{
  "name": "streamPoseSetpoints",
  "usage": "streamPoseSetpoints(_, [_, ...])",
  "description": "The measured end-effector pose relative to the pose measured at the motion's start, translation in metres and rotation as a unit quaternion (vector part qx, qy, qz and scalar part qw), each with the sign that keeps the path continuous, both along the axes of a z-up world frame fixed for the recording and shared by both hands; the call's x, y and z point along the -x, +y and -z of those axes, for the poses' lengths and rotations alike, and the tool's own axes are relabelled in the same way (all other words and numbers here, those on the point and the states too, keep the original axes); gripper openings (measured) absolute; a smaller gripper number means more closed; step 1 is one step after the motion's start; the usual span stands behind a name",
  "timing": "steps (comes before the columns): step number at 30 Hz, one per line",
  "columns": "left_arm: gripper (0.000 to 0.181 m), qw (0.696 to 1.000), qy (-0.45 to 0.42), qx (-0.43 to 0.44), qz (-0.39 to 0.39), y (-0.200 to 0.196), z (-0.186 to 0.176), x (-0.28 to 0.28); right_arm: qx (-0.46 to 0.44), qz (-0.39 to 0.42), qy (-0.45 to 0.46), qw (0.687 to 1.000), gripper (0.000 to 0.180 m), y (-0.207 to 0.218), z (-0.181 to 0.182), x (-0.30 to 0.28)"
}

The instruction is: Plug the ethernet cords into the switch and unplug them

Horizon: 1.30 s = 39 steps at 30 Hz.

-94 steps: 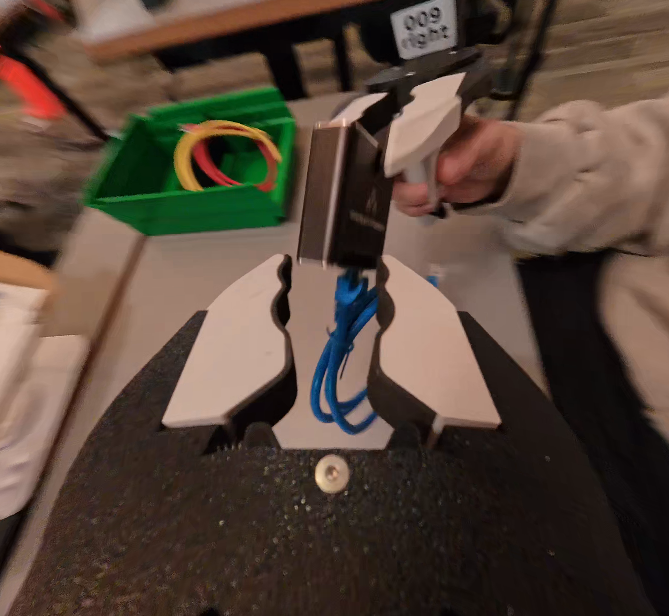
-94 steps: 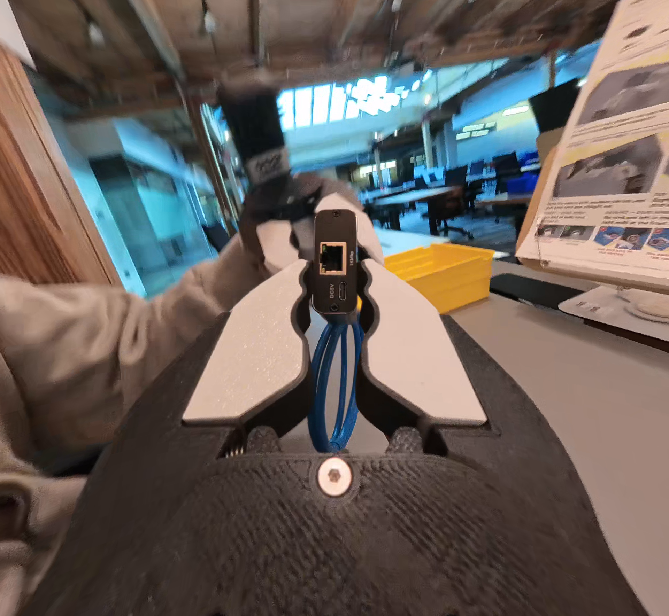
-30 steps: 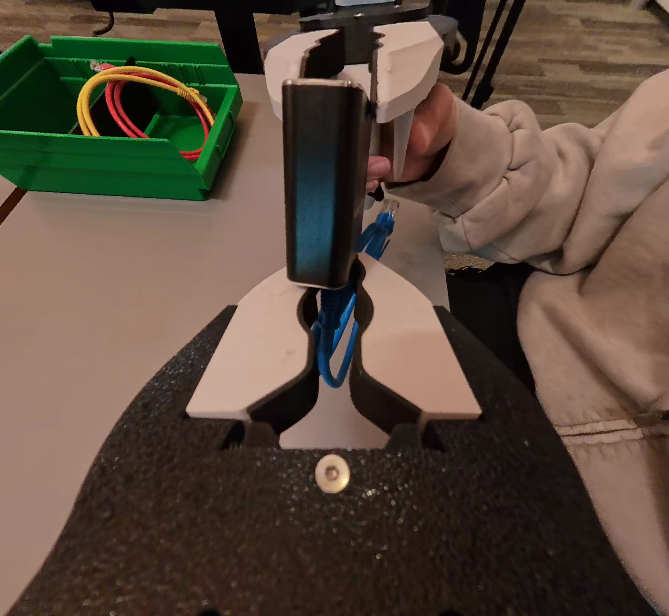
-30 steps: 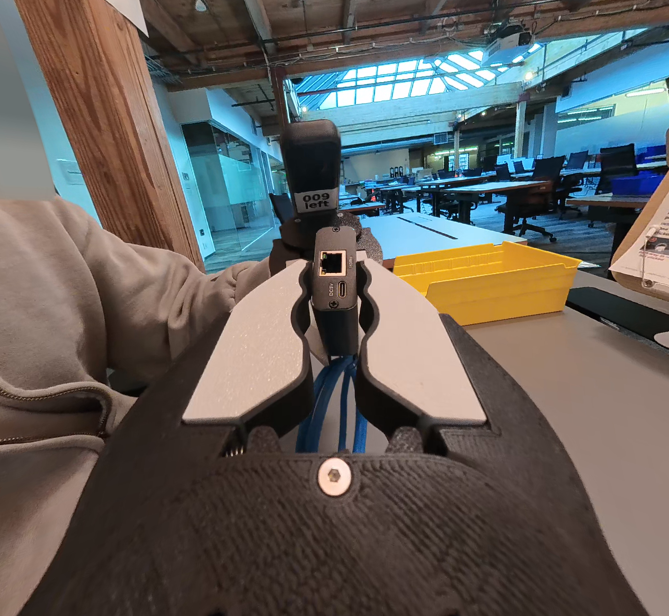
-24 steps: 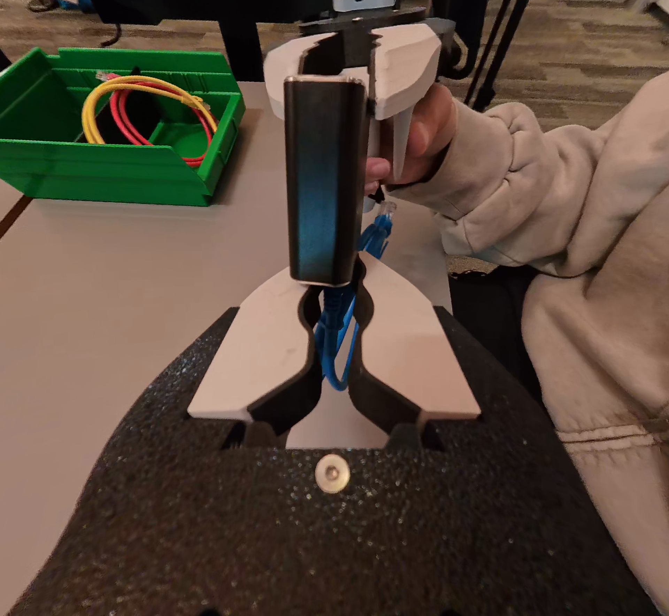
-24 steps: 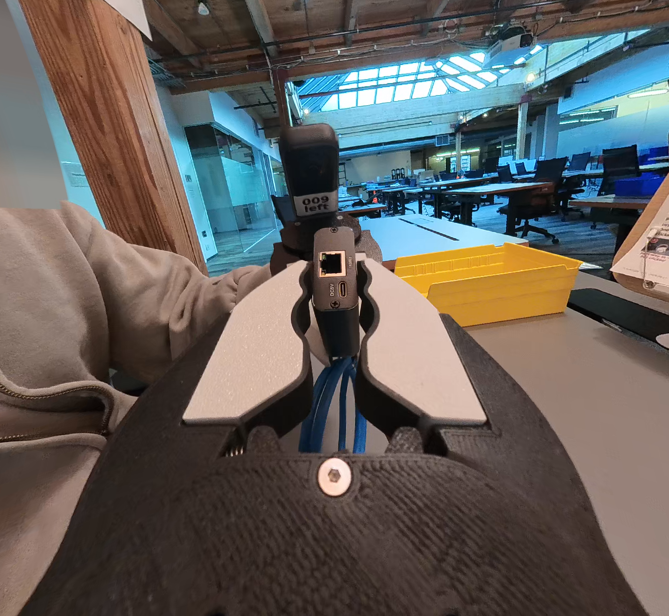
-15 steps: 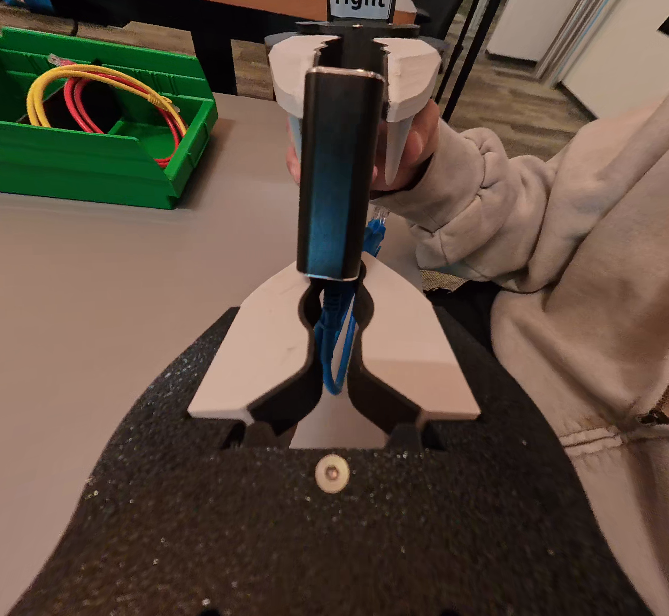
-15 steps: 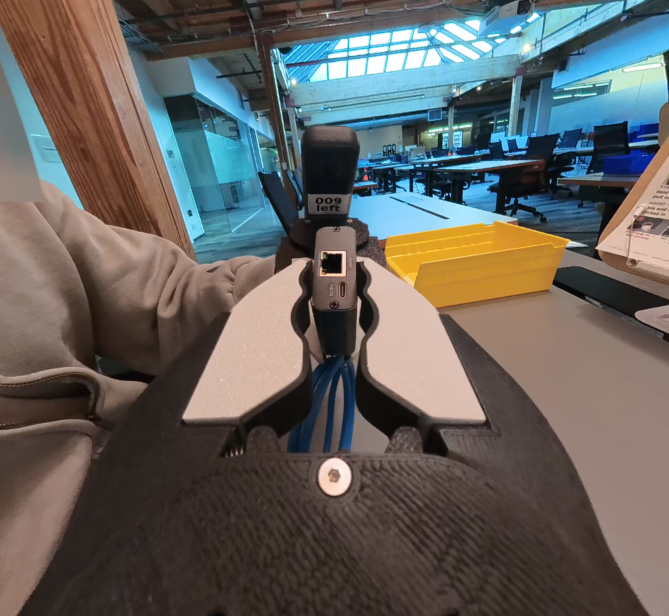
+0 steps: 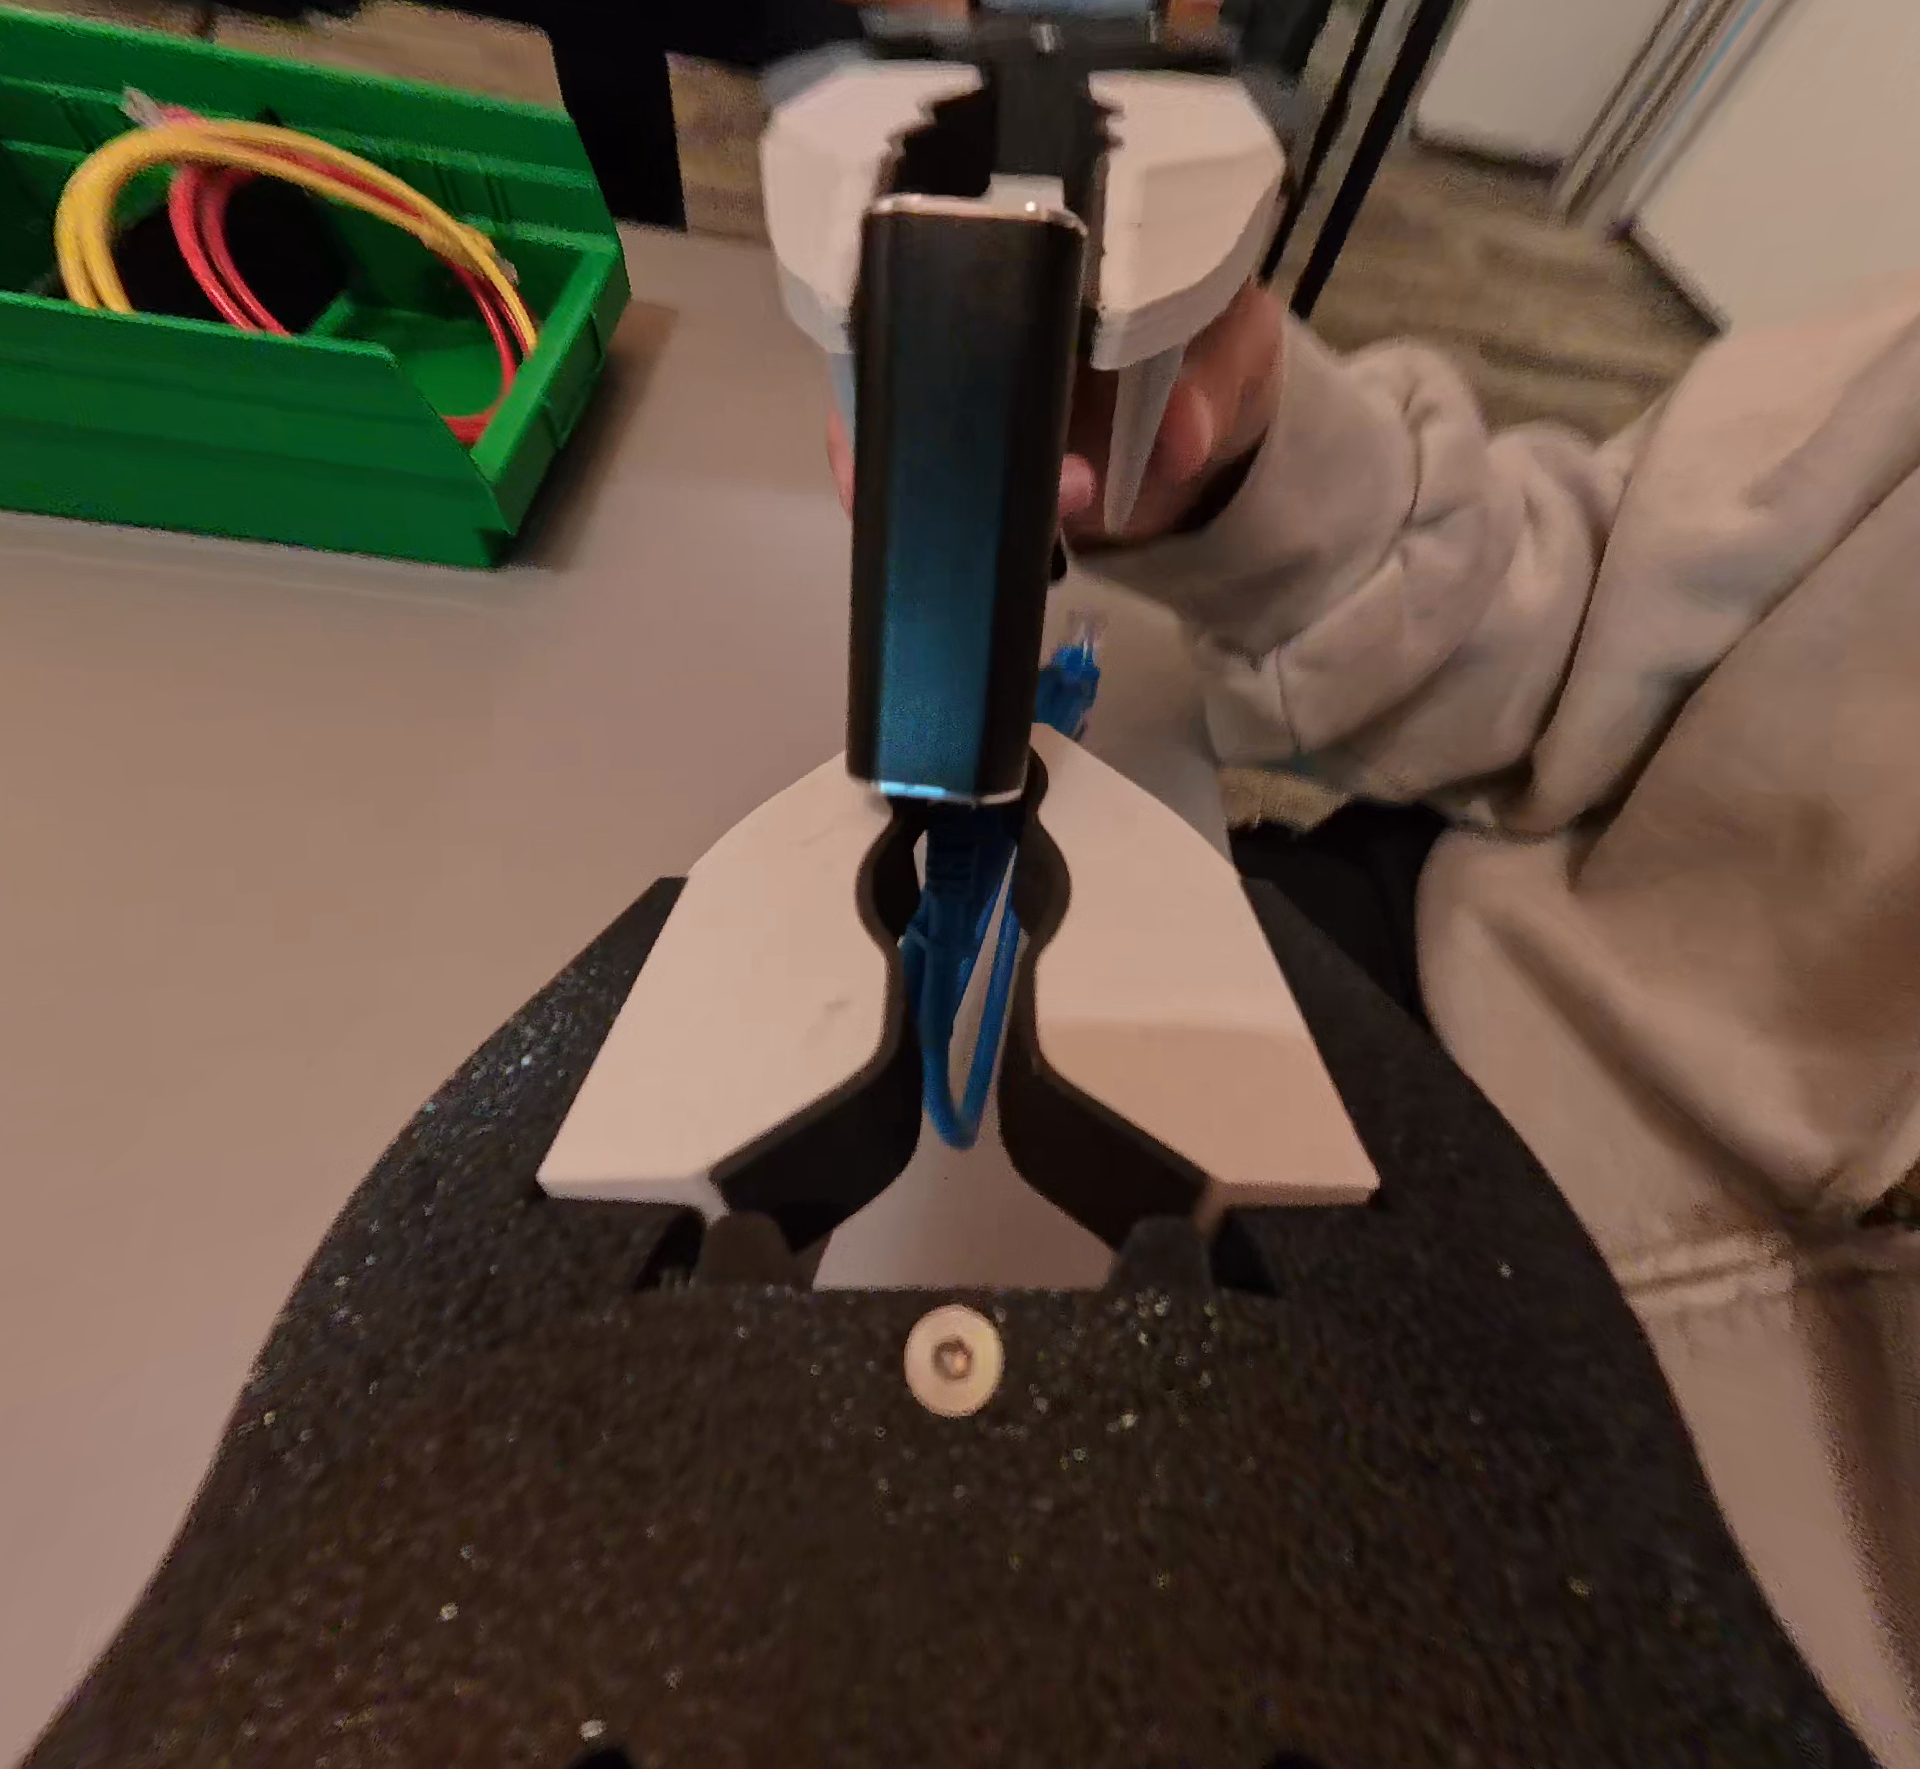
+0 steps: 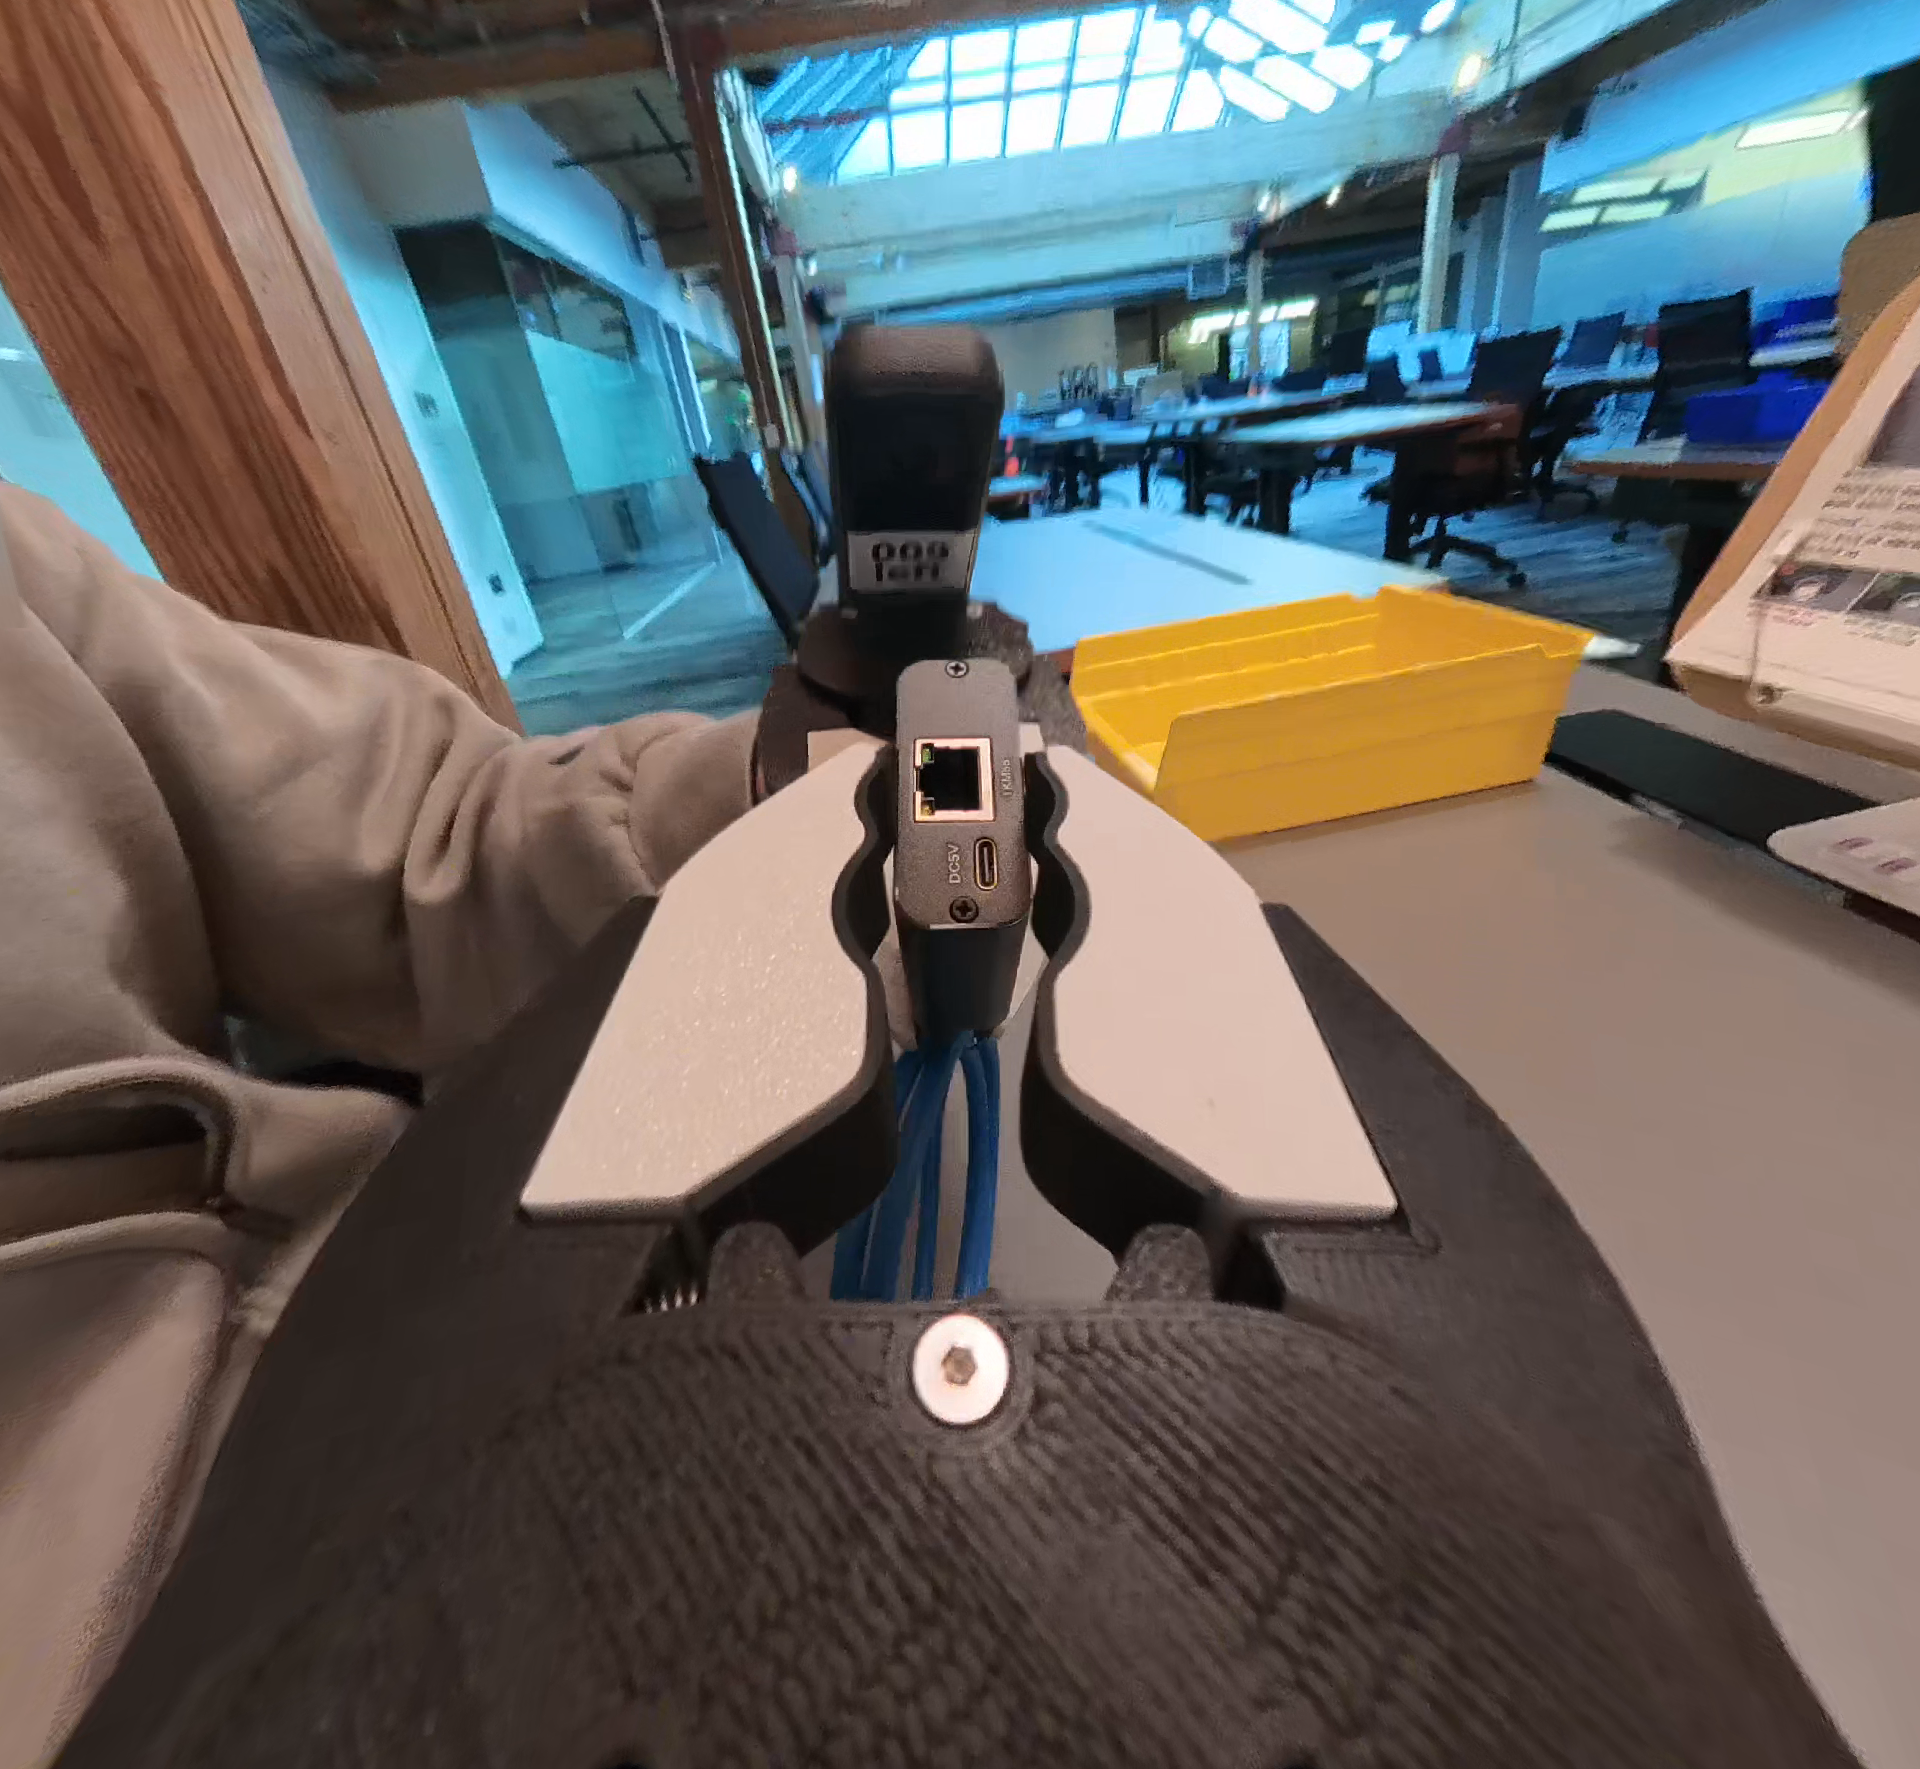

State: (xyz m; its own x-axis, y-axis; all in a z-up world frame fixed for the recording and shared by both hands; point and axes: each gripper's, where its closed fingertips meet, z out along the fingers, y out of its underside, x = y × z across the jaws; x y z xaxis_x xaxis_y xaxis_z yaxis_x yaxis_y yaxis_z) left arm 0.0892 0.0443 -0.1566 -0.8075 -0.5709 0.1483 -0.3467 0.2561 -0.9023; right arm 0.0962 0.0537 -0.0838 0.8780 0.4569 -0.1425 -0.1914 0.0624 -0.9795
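Switch point(image 10: 961, 820) — a slim dark box with one port facing out — sits clamped in the right gripper point(image 10: 961, 846); left gripper point(image 9: 961, 794) pinches the blue cords point(image 9: 961, 992) beneath it. Green bin point(image 9: 312, 431) holds yellow and red cables.

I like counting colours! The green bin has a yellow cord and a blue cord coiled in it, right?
Not quite. The green bin holds a yellow cord and a red cord, as the left wrist view shows. The blue cord hangs from the switch between the two grippers.
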Motion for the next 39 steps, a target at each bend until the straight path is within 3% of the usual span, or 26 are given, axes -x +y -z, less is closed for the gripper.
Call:
streamPoseSetpoints(3, [0.013,0.997,-0.012,0.072,-0.013,-0.001,-0.019,0.000,-0.040,0.003,0.049,0.998,0.024,-0.003,-0.012,-0.007])
streamPoseSetpoints(8, [0.017,0.990,-0.062,0.100,-0.072,0.008,-0.035,-0.003,-0.060,0.017,0.043,0.997,0.024,-0.006,-0.020,-0.008])
streamPoseSetpoints(15, [0.022,0.991,-0.072,0.055,-0.100,0.010,-0.032,-0.003,-0.065,0.006,0.068,0.996,0.024,-0.006,-0.021,-0.009])
streamPoseSetpoints(26, [0.013,0.981,-0.092,0.114,-0.130,0.009,-0.041,-0.008,-0.085,0.015,0.082,0.993,0.024,-0.010,-0.027,-0.013])
streamPoseSetpoints(39, [0.013,0.985,-0.077,0.080,-0.130,0.003,-0.031,-0.011,-0.079,0.010,0.065,0.995,0.024,-0.008,-0.024,-0.008])
